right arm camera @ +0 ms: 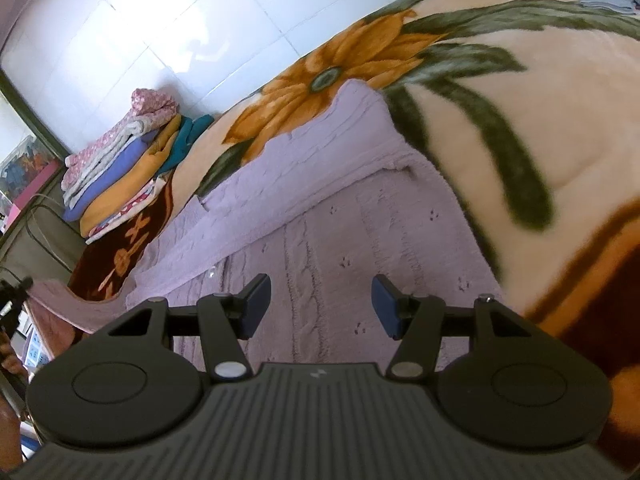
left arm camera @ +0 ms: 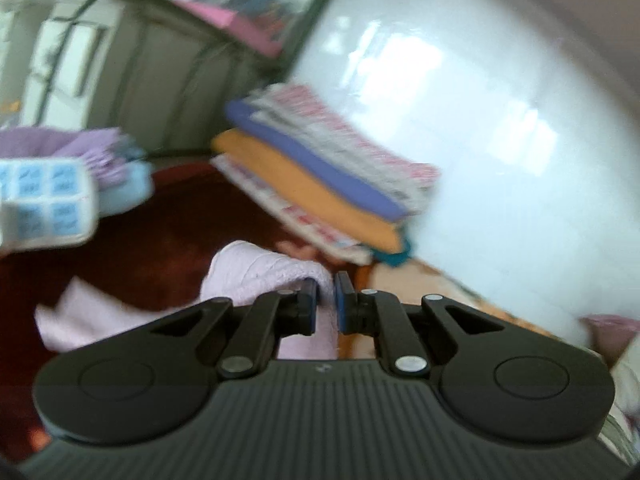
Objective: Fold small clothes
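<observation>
A lilac knitted sweater (right arm camera: 320, 208) lies spread on the flowered blanket (right arm camera: 540, 100), partly folded along its far edge. My right gripper (right arm camera: 320, 304) is open and empty, hovering just above the sweater's cable-knit panel. My left gripper (left arm camera: 327, 292) is shut on a bunched edge of the same lilac sweater (left arm camera: 260, 272), lifted above the dark red part of the blanket (left arm camera: 160, 248). The left wrist view is blurred by motion.
A stack of folded clothes (right arm camera: 128, 172) in pink print, purple, orange and teal sits at the blanket's far corner by the white tiled wall (right arm camera: 180, 20); it also shows in the left wrist view (left arm camera: 320, 172). A lilac and blue bundle (left arm camera: 108, 160) lies at left.
</observation>
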`<state>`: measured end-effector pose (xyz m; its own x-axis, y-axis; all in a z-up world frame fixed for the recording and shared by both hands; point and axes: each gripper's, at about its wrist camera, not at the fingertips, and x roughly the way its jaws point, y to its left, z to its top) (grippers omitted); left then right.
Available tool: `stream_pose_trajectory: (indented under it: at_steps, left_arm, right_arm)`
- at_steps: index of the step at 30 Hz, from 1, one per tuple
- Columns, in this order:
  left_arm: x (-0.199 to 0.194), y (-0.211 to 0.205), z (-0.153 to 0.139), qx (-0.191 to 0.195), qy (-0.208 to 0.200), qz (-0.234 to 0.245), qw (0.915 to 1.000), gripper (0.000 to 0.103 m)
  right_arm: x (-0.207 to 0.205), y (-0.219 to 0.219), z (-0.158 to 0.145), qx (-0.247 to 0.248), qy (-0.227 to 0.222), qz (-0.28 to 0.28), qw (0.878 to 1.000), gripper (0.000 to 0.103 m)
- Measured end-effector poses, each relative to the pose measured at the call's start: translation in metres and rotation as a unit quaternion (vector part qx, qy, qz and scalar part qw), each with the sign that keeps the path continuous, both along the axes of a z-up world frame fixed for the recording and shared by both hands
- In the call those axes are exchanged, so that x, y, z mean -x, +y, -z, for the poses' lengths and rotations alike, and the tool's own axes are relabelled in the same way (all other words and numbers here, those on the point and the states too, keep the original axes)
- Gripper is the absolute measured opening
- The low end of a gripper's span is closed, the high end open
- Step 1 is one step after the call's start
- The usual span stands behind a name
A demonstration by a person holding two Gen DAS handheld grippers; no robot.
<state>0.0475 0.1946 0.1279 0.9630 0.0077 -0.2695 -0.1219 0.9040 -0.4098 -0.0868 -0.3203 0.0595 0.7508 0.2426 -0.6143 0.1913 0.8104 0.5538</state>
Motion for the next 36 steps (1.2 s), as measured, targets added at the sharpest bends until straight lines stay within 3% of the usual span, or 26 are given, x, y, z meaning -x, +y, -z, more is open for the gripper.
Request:
stream_pose_trajectory:
  at_steps: [3,6,13,18,25,26,28,30,36]
  left_arm:
    - [-0.002,-0.03,-0.011,-0.019,-0.018,0.038,0.9989,0.012]
    - [-0.007,-0.059,-0.015,-0.014,-0.026,0.079,0.9965,0.012]
    - [-0.017,-0.131,-0.003,-0.019,-0.015,0.169,0.9853,0.012]
    - [-0.023,-0.175,0.032,-0.031,0.031,0.216,0.9754,0.012]
    - [-0.029,-0.198,0.085,-0.042,0.115,0.255,0.959,0.013]
    - [-0.031,-0.199,0.091,-0.042,0.131,0.26,0.9557,0.014]
    - [-0.032,-0.199,0.1,-0.039,0.155,0.264,0.9512,0.03]
    - [-0.029,-0.196,0.104,-0.034,0.162,0.265,0.9499,0.037]
    - [-0.006,-0.176,0.093,-0.036,0.163,0.257,0.9517,0.045]
  right_arm:
    - [0.002,-0.003,-0.002,-0.004,-0.005,0.007,1.0,0.064]
    - [0.005,-0.003,-0.005,-0.002,-0.011,0.009,1.0,0.064]
    - [0.01,-0.008,-0.006,0.0,-0.016,0.015,1.0,0.064]
    - [0.012,-0.012,-0.003,-0.001,-0.013,0.019,1.0,0.064]
    - [0.013,-0.012,0.003,-0.006,-0.006,0.014,1.0,0.064]
    - [0.013,-0.011,0.003,-0.006,-0.006,0.013,1.0,0.064]
    - [0.012,-0.01,0.004,-0.008,-0.006,0.011,1.0,0.064]
    - [0.01,-0.008,0.004,-0.018,-0.002,0.01,1.0,0.064]
    - [-0.015,0.015,-0.013,-0.037,-0.011,-0.04,0.998,0.064]
